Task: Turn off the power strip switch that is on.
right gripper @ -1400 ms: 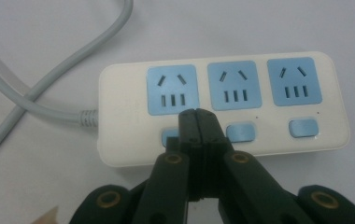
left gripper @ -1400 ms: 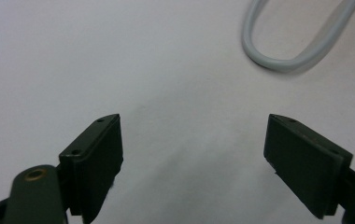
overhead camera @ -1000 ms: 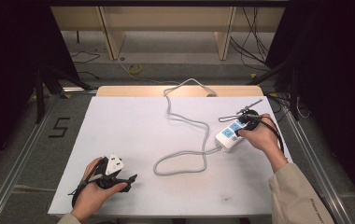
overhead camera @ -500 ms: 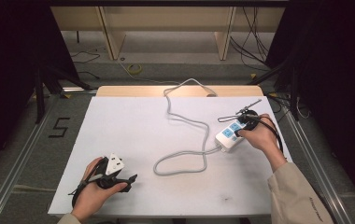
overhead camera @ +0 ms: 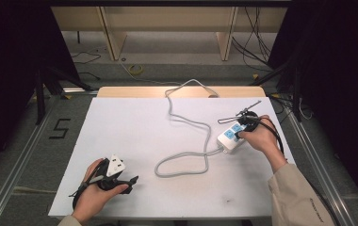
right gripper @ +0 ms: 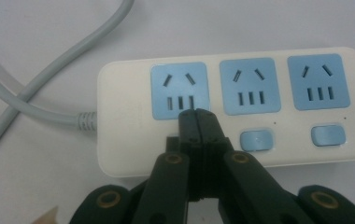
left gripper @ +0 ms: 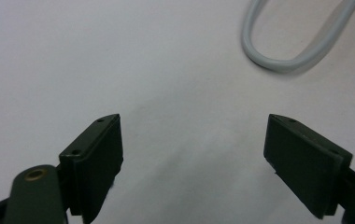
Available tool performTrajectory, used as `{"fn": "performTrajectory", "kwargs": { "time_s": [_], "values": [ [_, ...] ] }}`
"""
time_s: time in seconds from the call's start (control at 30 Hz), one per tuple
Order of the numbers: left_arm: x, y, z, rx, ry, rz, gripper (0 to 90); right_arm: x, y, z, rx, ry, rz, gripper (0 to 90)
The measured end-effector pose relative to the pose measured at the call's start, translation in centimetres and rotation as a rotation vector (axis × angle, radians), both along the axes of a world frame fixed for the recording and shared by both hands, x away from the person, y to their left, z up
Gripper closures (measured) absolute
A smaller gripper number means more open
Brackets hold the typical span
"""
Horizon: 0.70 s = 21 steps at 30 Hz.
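Overhead | white table | grey floor | dark curtains

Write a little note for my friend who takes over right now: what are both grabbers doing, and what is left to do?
Left gripper: open, nothing between its fingers, low over the bare white table near the grey cable loop.
Right gripper: shut, tips over the power strip at the spot below the first socket, where its switch would sit; whether it presses cannot be told.
The two other blue switches lie uncovered.
Done: the right gripper has reached the strip.
Left: probably pressing the switches; the left gripper could steady the strip.
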<state>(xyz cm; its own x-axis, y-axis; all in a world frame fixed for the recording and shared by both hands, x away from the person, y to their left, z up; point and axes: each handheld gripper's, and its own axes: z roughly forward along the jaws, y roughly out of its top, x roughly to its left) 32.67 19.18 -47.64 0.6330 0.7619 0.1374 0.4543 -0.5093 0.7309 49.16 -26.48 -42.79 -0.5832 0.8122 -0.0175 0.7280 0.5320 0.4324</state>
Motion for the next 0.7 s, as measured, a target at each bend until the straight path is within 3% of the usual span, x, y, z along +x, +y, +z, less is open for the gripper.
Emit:
{"fn": "performTrajectory", "kwargs": {
  "time_s": [0.7],
  "values": [
    [-0.02,0.04,0.07,0.004,0.002,-0.001,19.6,0.08,0.47,-0.35,-0.022,0.016,0.007,90.0]
  ]
}}
